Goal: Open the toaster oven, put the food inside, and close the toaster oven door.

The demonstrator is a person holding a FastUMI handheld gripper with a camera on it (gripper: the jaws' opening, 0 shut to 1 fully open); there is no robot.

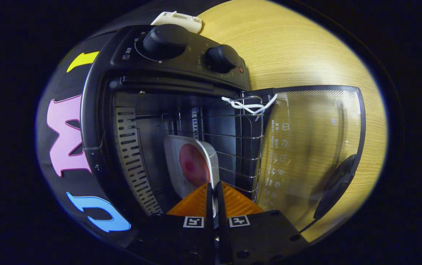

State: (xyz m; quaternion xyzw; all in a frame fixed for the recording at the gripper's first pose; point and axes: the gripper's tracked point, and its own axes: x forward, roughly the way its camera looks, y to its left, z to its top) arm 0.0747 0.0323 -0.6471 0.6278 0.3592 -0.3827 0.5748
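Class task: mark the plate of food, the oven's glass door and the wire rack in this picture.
Plate [181, 147], gripper view: white rim, held between the shut fingers.
Glass door [314, 147], gripper view: middle of the open pane.
Wire rack [233, 136], gripper view: a bar inside the oven.
Gripper [213, 189], gripper view: between its fingertips.

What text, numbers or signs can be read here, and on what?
Nothing reads clearly.
Panel around the knobs: dial marks and small symbols, too small to read.
Door glass: a column of icons with captions, too blurred to read.
Gripper, fingers shut on the plate rim inside the oven: two square markers, patterns only, no words.
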